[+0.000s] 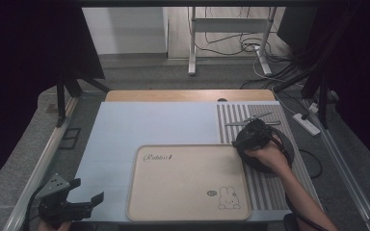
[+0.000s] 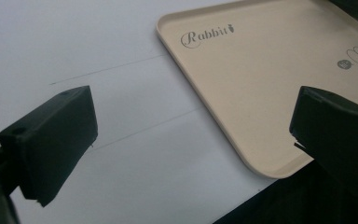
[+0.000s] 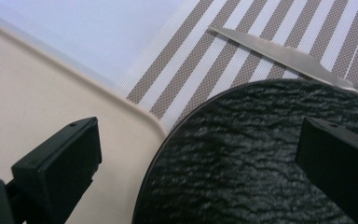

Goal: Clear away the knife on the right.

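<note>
— Black plate (image 3: pixel 261 158), the round one with the rough, rippled face: where does it lie?

— On the striped placemat (image 1: pixel 257 192) at the right of the table, just beside the right edge of the beige tray (image 1: pixel 173 192). In the right gripper view its rim sits close against the tray's rounded corner; whether they touch I cannot tell.

— And the right gripper (image 1: pixel 251 135)?

— It hovers over the plate's near-left part, held by the person's right hand (image 1: pixel 269 155). Its jaws stand wide apart, one over the tray's corner, the other over the plate's dark surface. Nothing is between them.

— What lies beyond the plate?

— A metal knife (image 3: pixel 289 58), flat on the stripes, its blade running along the plate's far rim. In the high view a second piece of cutlery lies by it, too small to name.

— The left gripper (image 1: pixel 79 192)?

— Low at the table's near-left corner, over the pale blue mat (image 2: pixel 98 46), well apart from the plate. Its jaws are apart too, gripping nothing, and they point toward the tray's near-left corner.

— Anything on the tray?

— Printed marks: the word "Rabbit" and a small rabbit drawing (image 1: pixel 229 198).
</note>
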Tool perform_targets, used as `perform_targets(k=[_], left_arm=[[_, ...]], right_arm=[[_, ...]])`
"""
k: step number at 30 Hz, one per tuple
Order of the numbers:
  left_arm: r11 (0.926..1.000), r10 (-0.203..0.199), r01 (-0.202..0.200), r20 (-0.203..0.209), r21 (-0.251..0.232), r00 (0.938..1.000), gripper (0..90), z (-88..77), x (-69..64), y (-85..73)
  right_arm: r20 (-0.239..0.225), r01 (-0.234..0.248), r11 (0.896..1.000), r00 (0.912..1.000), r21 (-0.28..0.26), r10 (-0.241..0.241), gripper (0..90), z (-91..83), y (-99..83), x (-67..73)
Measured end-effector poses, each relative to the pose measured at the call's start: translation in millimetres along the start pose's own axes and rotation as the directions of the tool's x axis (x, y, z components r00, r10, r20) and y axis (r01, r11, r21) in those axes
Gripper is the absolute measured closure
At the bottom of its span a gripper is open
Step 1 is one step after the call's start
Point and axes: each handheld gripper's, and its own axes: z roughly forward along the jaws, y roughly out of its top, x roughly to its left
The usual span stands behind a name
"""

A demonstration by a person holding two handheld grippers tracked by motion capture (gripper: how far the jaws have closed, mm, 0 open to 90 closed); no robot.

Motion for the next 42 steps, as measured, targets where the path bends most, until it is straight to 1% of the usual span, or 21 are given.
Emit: perform_targets(k=[2, 5, 7, 10, 14, 17, 18, 19, 20, 21, 22, 23, 24, 26, 28, 29, 32, 35, 37, 40, 42], left_arm=[[1.0000, 0.000, 0.000, 0.000, 0.000, 1.0000, 0.8, 0.0, 0.0, 0.0], [1.0000, 0.001, -0.001, 0.000, 0.001, 1.0000, 0.8, 0.1, 0.1, 0.1], [1.0000, 0.001, -0.001, 0.000, 0.002, 1.0000, 0.8, 0.2, 0.1, 0.1], [1.0000, 0.003, -0.003, 0.000, 0.004, 1.0000, 0.8, 0.3, 0.1, 0.2], [1.0000, 0.003, -0.003, 0.002, 0.005, 1.0000, 0.8, 0.4, 0.3, 0.3], [1.0000, 0.000, 0.000, 0.002, 0.005, 1.0000, 0.8, 0.5, 0.3, 0.3], [1.0000, 0.001, -0.001, 0.003, 0.005, 1.0000, 0.8, 0.5, 0.3, 0.3], [1.0000, 0.001, -0.001, 0.003, 0.005, 1.0000, 0.8, 0.5, 0.3, 0.3], [1.0000, 0.001, -0.001, 0.003, 0.005, 1.0000, 0.8, 0.5, 0.3, 0.3], [1.0000, 0.001, -0.001, 0.003, 0.005, 1.0000, 0.8, 0.6, 0.3, 0.3], [1.0000, 0.001, -0.001, 0.003, 0.005, 1.0000, 0.8, 0.5, 0.3, 0.3], [1.0000, 0.001, -0.001, 0.003, 0.005, 1.0000, 0.8, 0.5, 0.3, 0.3], [1.0000, 0.000, 0.000, 0.003, 0.005, 1.0000, 0.8, 0.6, 0.3, 0.3], [1.0000, 0.000, 0.000, 0.003, 0.005, 1.0000, 0.8, 0.5, 0.3, 0.3], [1.0000, 0.001, -0.001, 0.003, 0.005, 1.0000, 0.8, 0.6, 0.5, 0.3], [1.0000, 0.000, 0.000, 0.003, 0.006, 1.0000, 0.8, 0.6, 0.6, 0.3], [1.0000, 0.000, 0.000, 0.004, 0.006, 1.0000, 0.8, 0.7, 0.7, 0.4], [1.0000, -0.004, 0.004, 0.005, 0.005, 1.0000, 0.8, 0.7, 1.0, 0.4], [1.0000, -0.004, 0.004, 0.006, 0.005, 1.0000, 0.8, 0.7, 1.2, 0.3], [1.0000, -0.004, 0.004, 0.007, 0.005, 1.0000, 0.8, 0.7, 1.4, 0.3], [1.0000, -0.006, 0.006, 0.008, 0.007, 1.0000, 0.8, 0.7, 1.5, 0.3]], right_arm=[[-0.002, -0.002, 1.000, 1.0000, 0.006, 0.002, 0.7, 3.1, 3.4, -1.6], [0.002, 0.008, 1.000, 1.0000, 0.017, -0.008, 0.8, 7.7, 8.3, -2.8], [0.009, 0.012, 1.000, 0.9999, 0.019, -0.012, 0.8, 10.9, 11.5, -3.6], [0.008, 0.011, 1.000, 0.9999, 0.019, -0.011, 0.8, 15.9, 16.6, -5.6], [0.011, 0.021, 1.000, 0.9997, 0.022, -0.022, 0.9, 22.6, 23.1, -7.5], [0.014, 0.032, 0.999, 0.9994, 0.034, -0.033, 3.2, 27.6, 26.4, -8.2], [0.010, 0.038, 0.999, 0.9992, 0.037, -0.038, 5.6, 29.1, 27.1, -8.5], [0.002, 0.044, 0.998, 0.9990, 0.041, -0.044, 10.1, 31.3, 28.0, -9.3], [0.002, 0.044, 0.998, 0.9990, 0.041, -0.044, 10.1, 31.3, 28.0, -9.3], [0.000, 0.047, 0.998, 0.9989, 0.044, -0.047, 13.0, 31.9, 28.4, -9.8], [-0.004, 0.047, 0.998, 0.9989, 0.046, -0.047, 17.8, 32.3, 29.0, -10.4], [-0.017, 0.054, 0.998, 0.9984, 0.042, -0.053, 26.4, 32.0, 30.1, -11.6], [-0.017, 0.054, 0.998, 0.9984, 0.042, -0.053, 26.4, 32.0, 30.1, -11.6], [-0.023, 0.060, 0.997, 0.9980, 0.043, -0.059, 39.3, 31.0, 32.1, -13.1], [-0.032, 0.062, 0.997, 0.9976, 0.045, -0.061, 47.0, 30.7, 34.7, -14.8], [-0.035, 0.061, 0.997, 0.9976, 0.051, -0.059, 52.3, 30.8, 36.5, -16.0], [-0.065, 0.071, 0.996, 0.9956, 0.055, -0.068, 67.0, 33.3, 41.6, -20.0], [-0.111, 0.059, 0.996, 0.9925, 0.061, -0.052, 79.7, 38.2, 46.7, -24.7], [-0.124, 0.060, 0.996, 0.9909, 0.063, -0.052, 88.7, 41.4, 49.7, -27.4], [-0.132, 0.066, 0.995, 0.9897, 0.076, -0.055, 89.8, 46.3, 54.2, -31.6], [-0.133, 0.086, 0.993, 0.9883, 0.081, -0.074, 89.8, 49.8, 56.4, -33.8]])
